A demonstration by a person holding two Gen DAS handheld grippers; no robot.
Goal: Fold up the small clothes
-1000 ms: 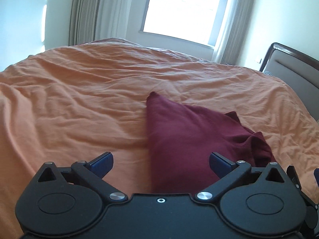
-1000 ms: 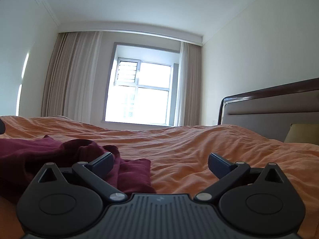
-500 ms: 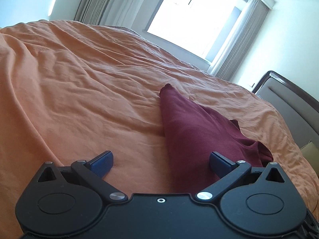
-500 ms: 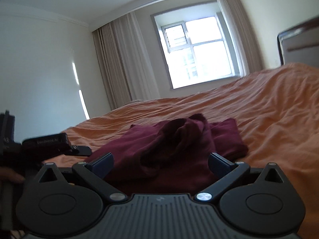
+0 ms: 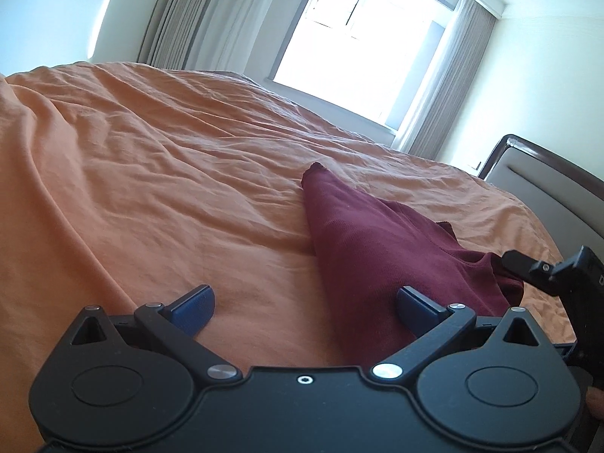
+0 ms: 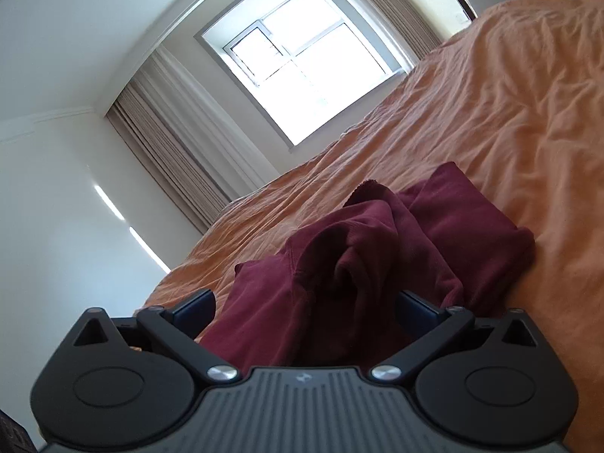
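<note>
Approaching the grasp: you hold both tongs released over the maroon garment [image 5: 377,241], which lies bunched on the orange bed [image 5: 151,173]. Your left tongs [image 5: 305,302] straddle its near left edge; your right tongs [image 6: 305,302] frame its rumpled folds [image 6: 362,249], nothing gripped. Judged next: close each pair on an edge or corner, then spread the cloth flat before folding.

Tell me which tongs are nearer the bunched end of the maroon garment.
Right. The right tongs stand open around the bunched end of the maroon garment. The left tongs, also open, sit at its flatter end, straddling its left edge over the orange bedspread.
</note>
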